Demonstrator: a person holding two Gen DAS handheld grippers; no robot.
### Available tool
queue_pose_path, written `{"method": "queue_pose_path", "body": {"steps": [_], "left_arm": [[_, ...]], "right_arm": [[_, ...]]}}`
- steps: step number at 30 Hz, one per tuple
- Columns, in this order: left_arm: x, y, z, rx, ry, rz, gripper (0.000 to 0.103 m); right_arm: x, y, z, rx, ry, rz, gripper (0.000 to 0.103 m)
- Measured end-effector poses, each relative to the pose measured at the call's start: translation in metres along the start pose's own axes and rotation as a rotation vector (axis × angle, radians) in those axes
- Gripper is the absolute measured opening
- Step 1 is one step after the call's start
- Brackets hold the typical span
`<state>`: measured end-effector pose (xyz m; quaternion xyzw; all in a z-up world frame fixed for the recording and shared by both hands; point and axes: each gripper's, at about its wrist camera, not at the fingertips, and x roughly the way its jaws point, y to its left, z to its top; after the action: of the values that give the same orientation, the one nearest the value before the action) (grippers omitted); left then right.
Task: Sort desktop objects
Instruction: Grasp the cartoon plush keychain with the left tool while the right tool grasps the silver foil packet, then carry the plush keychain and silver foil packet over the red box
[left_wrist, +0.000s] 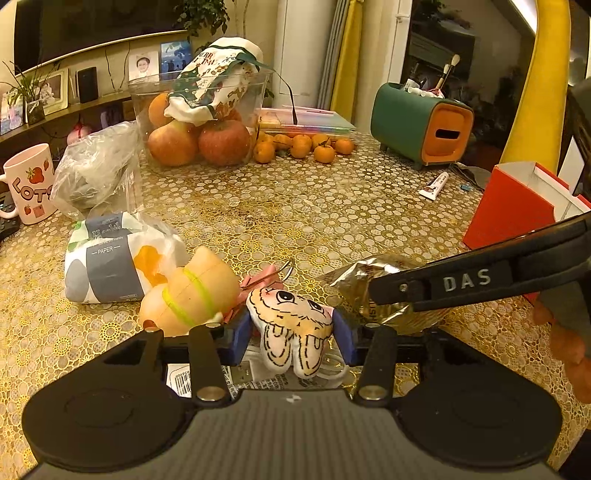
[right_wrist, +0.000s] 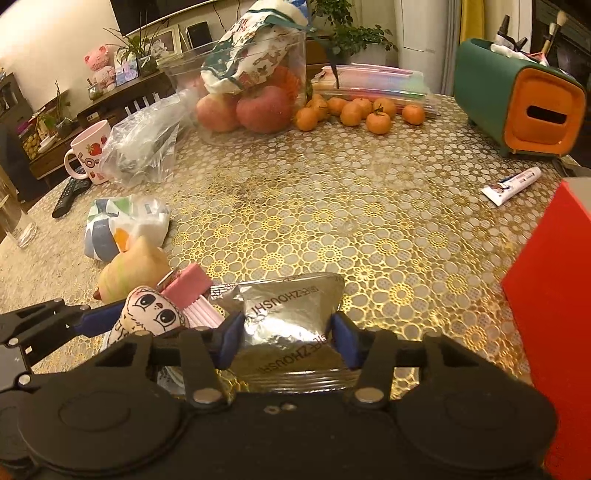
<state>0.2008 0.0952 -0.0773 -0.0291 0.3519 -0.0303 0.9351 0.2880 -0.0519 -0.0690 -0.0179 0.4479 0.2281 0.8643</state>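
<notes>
Blue pads of my left gripper (left_wrist: 293, 334) press on both sides of a small plush charm (left_wrist: 291, 328) printed with a big-eyed cartoon face; my jaws are closed down tight on it, close to the gold lace-patterned tablecloth (left_wrist: 332, 206). Under it lie a white card with a barcode (left_wrist: 181, 378) and a USB plug (left_wrist: 242, 373).

Just to the right, my right gripper (right_wrist: 286, 332) straddles a silver foil packet (right_wrist: 284, 314) that lies flat on the cloth. Its blue pads sit against the packet's crumpled sides, jaws about half closed; no earlier picture, so I say only that they press on it. A pink ridged comb (right_wrist: 192, 295) lies between the charm and the packet.

Left of the charm and touching the comb lies a peach-coloured soft toy with green bands (left_wrist: 192, 291), and just behind it a pack of paper tissues (left_wrist: 110, 258). At the right edge stands an open red box (left_wrist: 517, 210).

Farther out, a small white tube (right_wrist: 511, 184) lies near the right side. On the far left are a crumpled clear plastic bag (left_wrist: 96, 170), a pink strawberry mug (left_wrist: 31, 181) and a black remote (right_wrist: 70, 192).

At the far side stand a clear bin of apples with a printed cloth bag on top (left_wrist: 203, 110), a row of mandarins (left_wrist: 303, 146) beside it, and a green and orange desk organiser (left_wrist: 421, 125) on the right.
</notes>
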Motion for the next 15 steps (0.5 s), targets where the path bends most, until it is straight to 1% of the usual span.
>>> {"method": "queue_pose_path", "body": {"steps": [6, 15], "left_arm": [[-0.008, -0.010, 0.002, 0.007, 0.003, -0.012, 0.046], [-0.029, -0.039, 0.007, 0.031, 0.005, -0.052, 0.046]], "right_arm": [[-0.019, -0.010, -0.008, 0.015, -0.015, -0.001, 0.051], [-0.056, -0.025, -0.023, 0.030, -0.022, -0.007, 0.051]]}}
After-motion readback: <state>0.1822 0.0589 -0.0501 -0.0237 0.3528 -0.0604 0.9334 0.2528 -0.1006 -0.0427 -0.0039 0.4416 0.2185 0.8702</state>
